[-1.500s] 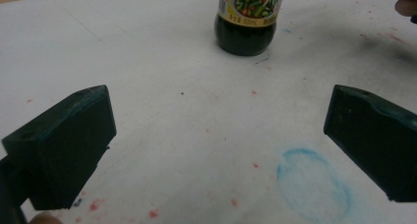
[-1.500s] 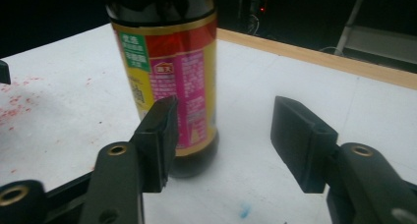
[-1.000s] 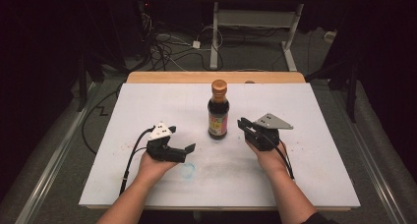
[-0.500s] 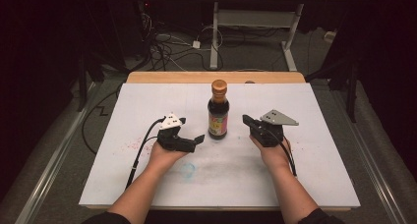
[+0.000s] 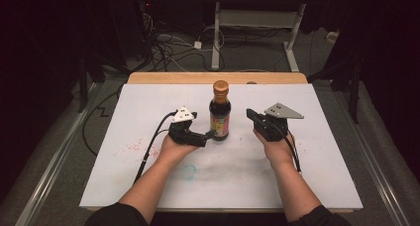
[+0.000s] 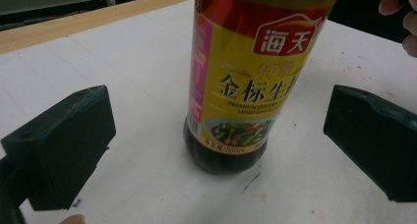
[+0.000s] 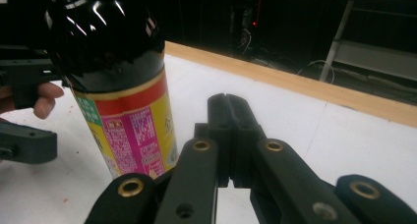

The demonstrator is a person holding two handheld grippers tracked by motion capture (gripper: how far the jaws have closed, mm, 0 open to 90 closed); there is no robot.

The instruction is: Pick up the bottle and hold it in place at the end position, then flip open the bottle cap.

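The soy sauce bottle (image 5: 219,111) stands upright near the middle of the white table (image 5: 124,176), dark glass below an orange cap, with a yellow and red label wrapped around its body. To its left, the left tool (image 5: 212,134) lies low over the table in the person's left hand (image 5: 171,146), pointing at the foot of the bottle. In the left gripper view its two black jaws stand wide apart, one on each side of the bottle's (image 6: 246,81) lower body, with clear table showing between each pad and the glass, so nothing is gripped. To the right of the bottle, the right tool (image 5: 249,114) is held in the right hand (image 5: 277,149), near the bottle but apart from it, its tip turned toward the label. In the right gripper view its jaws are pressed flat together with nothing between them (image 7: 227,101), and the bottle (image 7: 115,86) rises just to their left without touching. A wooden edge (image 5: 218,78) runs along the far side of the table.
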